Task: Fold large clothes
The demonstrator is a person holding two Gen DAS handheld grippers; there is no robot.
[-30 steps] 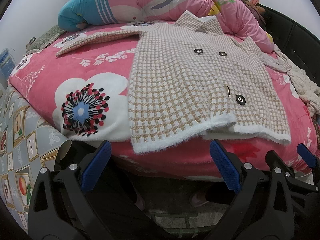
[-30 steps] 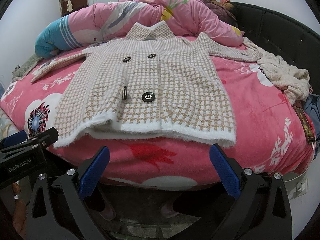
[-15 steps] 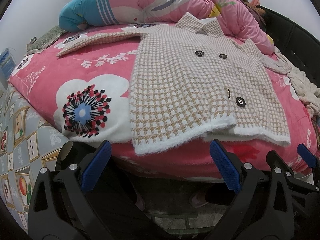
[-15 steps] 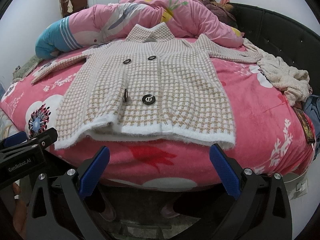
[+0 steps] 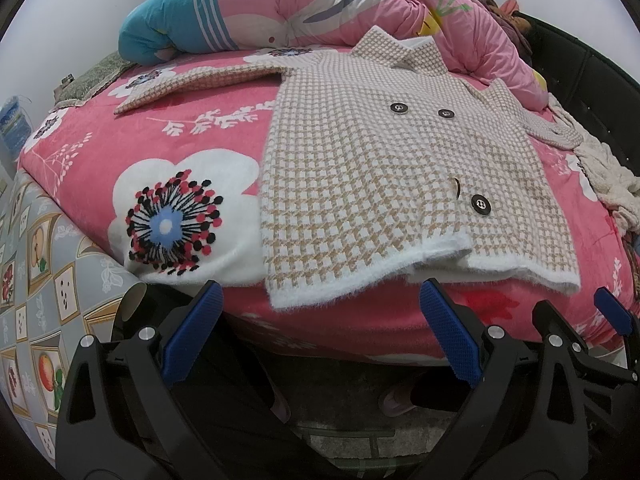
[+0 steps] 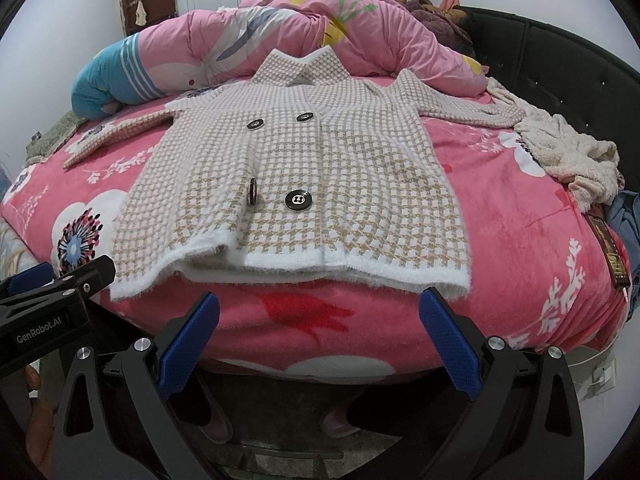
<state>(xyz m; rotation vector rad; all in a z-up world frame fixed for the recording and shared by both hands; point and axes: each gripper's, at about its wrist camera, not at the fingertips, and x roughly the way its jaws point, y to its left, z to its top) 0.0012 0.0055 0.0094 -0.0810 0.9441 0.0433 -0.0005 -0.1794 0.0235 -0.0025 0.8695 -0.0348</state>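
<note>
bed: pink floral blanket (image 6: pixel 520 216) fills most of both views, edge curving down toward the bottom of the frame

duvet: rolled pink and blue duvet (image 5: pixel 280 12) bunched across the top of the frame, right behind the collar

coat: the checked knit coat (image 6: pixel 312 168) lies flat, front up, centre of the right view and centre-right of the left view. Sleeves spread out to both sides, fuzzy white hem (image 5: pixel 360 284) hanging a bit past the bed edge at lower centre

cream garment: a second fluffy cream garment (image 6: pixel 568 156) heaped at the right edge, touching the coat's far sleeve end

buttons: four dark buttons (image 6: pixel 298 200) down the front; the lower left one is tipped on edge, so the front flap isn't lying fully flat

left gripper: left gripper (image 5: pixel 320 336) wide open, holding nothing, low in the frame just short of the hem

right gripper: right gripper (image 6: pixel 320 332) same deal, spread apart and empty, below the hem

what could go wrong: imo the hem is two layers here, so pinching only the top flap would peel the front open instead of folding the whole coat. That sleeve could also drag the cream garment along.
</note>
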